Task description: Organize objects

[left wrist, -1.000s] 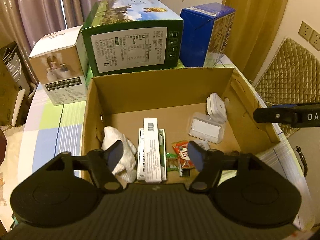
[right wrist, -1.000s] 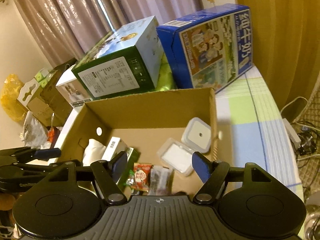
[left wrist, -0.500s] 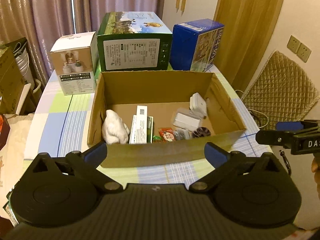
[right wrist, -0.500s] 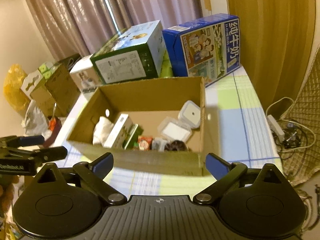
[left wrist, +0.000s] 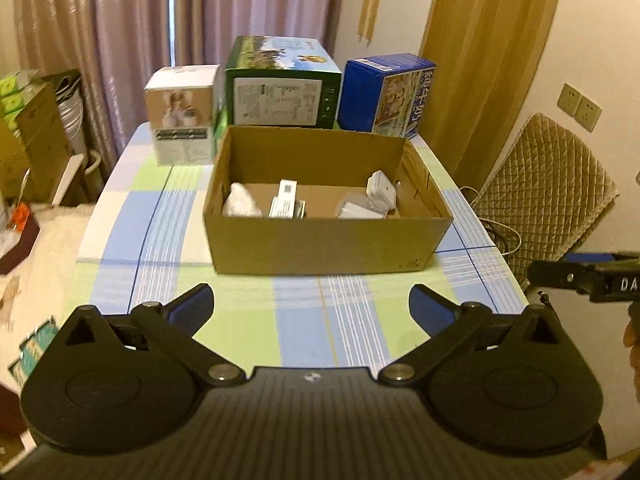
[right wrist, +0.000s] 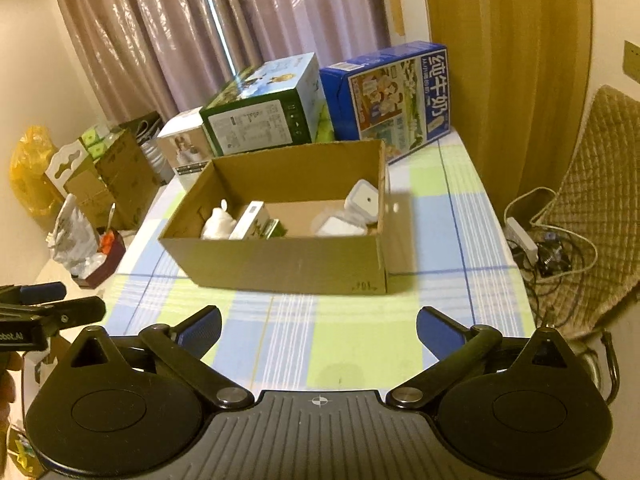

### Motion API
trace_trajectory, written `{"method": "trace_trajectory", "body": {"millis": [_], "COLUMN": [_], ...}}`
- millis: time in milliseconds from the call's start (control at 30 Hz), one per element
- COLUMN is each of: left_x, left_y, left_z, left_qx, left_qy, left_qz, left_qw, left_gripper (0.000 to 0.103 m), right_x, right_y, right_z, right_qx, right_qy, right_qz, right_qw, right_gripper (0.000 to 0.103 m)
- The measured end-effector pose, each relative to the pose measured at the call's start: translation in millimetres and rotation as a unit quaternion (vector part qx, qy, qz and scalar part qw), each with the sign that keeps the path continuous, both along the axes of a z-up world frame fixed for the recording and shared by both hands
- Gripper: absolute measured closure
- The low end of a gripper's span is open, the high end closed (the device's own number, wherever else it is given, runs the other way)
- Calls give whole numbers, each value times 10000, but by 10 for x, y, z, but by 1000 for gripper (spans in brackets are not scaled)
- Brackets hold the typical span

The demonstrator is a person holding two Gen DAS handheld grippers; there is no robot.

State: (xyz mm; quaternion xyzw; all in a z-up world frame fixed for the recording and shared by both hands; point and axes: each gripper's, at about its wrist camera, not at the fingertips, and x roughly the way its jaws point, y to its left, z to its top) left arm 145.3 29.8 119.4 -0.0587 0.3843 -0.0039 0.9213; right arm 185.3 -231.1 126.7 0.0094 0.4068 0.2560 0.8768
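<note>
Both of your grippers have pulled back from over the cardboard box (left wrist: pixel 326 246) since a second ago, and their jaws have spread from fairly narrow to wide. Your left gripper (left wrist: pixel 311 304) hangs empty over the checked tablecloth (left wrist: pixel 240 320), short of the box's near wall; your right gripper (right wrist: pixel 319 326) does the same. The box sits mid-table, open top up, its long axis running left to right across your left view. Inside lie a white cloth (left wrist: pixel 240 205) at the left, a long white carton (left wrist: pixel 285 200) pointing away from you, and white plastic containers (left wrist: pixel 380 192) at the right. Three printed boxes stand just behind it
</note>
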Motion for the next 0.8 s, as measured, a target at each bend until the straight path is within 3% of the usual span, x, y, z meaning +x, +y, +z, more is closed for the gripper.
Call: {"method": "trace_trajectory", "body": {"millis": [400, 800], "left_x": [-816, -1099], "left_y": [-88, -235], "left_z": [27, -61], "left_qx": [65, 114], "left_qy": [-132, -40], "left_qz": [226, 156], "left_qw": [9996, 9998], "left_gripper": [1, 1], "right_x": [-763, -1134], "right_y": [-180, -125], "right_z": [-4, -124], "right_qx": [-34, -218], "right_qy": [-160, -229], "right_qz": [-67, 67], "right_qw": [9998, 9995], "right_gripper": [2, 2]}}
